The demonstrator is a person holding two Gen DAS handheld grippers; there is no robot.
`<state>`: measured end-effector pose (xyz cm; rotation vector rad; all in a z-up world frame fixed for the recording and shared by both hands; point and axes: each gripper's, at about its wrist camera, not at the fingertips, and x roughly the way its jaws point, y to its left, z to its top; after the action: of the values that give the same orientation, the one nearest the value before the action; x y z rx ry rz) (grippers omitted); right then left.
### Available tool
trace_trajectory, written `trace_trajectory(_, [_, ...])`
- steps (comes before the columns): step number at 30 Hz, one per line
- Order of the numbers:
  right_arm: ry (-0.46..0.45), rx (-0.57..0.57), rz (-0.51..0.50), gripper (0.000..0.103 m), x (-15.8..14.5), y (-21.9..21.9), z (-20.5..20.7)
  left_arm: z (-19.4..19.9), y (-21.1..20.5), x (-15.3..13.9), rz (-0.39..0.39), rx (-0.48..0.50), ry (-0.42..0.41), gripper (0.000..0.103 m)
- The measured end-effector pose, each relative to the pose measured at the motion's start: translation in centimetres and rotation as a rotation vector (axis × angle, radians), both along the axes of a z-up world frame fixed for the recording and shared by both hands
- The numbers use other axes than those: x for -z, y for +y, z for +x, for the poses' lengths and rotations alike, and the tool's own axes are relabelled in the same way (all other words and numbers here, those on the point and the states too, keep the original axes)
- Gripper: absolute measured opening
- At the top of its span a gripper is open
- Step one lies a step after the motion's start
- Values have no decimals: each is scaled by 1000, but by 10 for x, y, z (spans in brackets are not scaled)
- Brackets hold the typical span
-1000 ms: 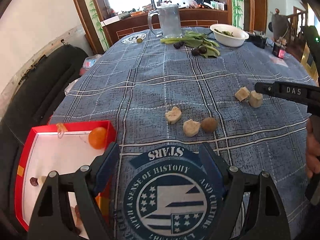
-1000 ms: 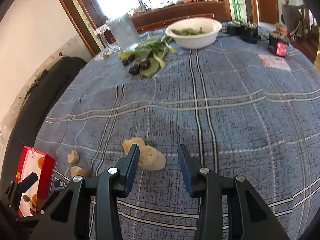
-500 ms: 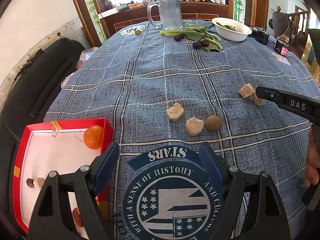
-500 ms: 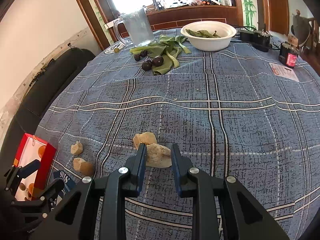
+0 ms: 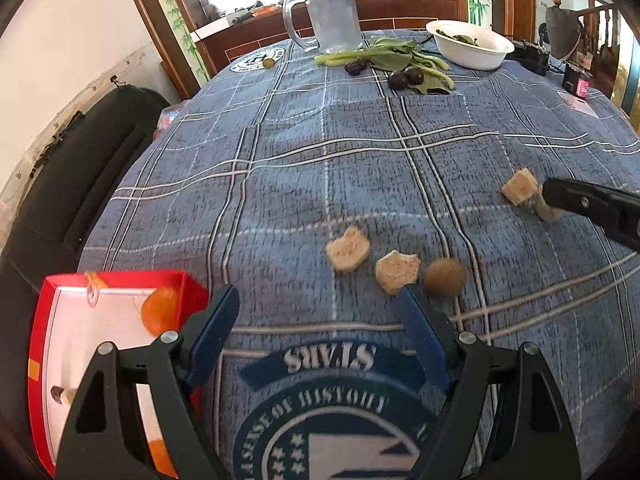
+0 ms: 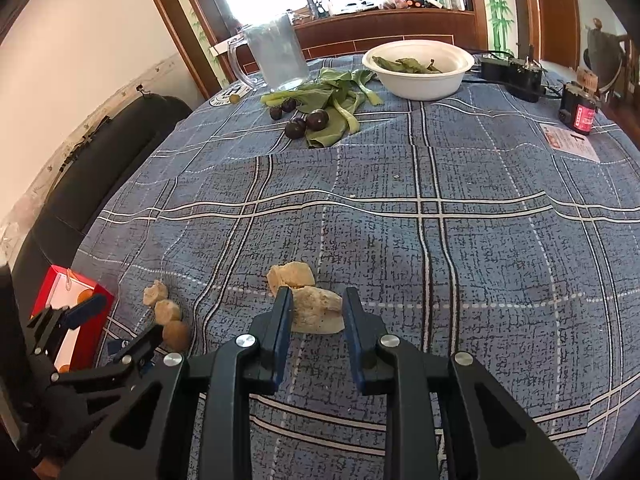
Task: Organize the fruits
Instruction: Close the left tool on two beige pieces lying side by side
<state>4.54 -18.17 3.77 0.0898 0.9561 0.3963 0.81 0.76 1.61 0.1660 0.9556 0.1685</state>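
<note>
My right gripper is closed on a pale beige fruit chunk that rests on the blue checked cloth; a second chunk lies just beyond it. My left gripper is open and empty, low over the cloth. Ahead of it lie two beige chunks and a brown round fruit. A red box with a white inside, at the left, holds an orange fruit and small pieces. The right gripper's finger shows at the right.
At the far end stand a glass mug, green leaves with dark plums, and a white bowl of greens. A black device and a red can sit far right. A black sofa runs along the left.
My right gripper has narrowed around the beige chunk from wide open. My left gripper has moved forward toward the three pieces and stays open.
</note>
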Motion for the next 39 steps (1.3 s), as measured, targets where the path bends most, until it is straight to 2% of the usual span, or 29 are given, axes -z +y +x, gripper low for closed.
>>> trace_trajectory(5, [-9,-4,-21,27,0,3,-1,8,0,1,-6,0,-12,82])
trace_trajectory(15, [-43,-3,-68,27,-1,9,-4,9,-6,-2,-71,15,-56,82])
trace_trajectory(20, [-56,-3,-88,27,-1,11,-6,15,-9,0,-68,17,-61,82])
trace_trajectory(22, [-61,-3,-93,27,-1,12,-6,18,-9,1,-77,15,-59,79])
trace_trajectory(27, [-66,-2,-98,27,-1,13,-7,22,-9,7,-140,32,-34,53])
trace_trajectory(29, [-65,-2,-98,27,-1,13,-6,22,-11,6,-132,37,-40,50])
trace_trajectory(35, [-66,0,-99,26,-2,12,-8,19,-10,4,-149,41,-50,49])
trace_trajectory(38, [-74,2,-91,17,-5,10,-8,14,-9,-3,-157,39,-62,49])
trace_trajectory(39, [-80,0,-80,10,-7,8,-8,11,-9,-5,-158,39,-69,49])
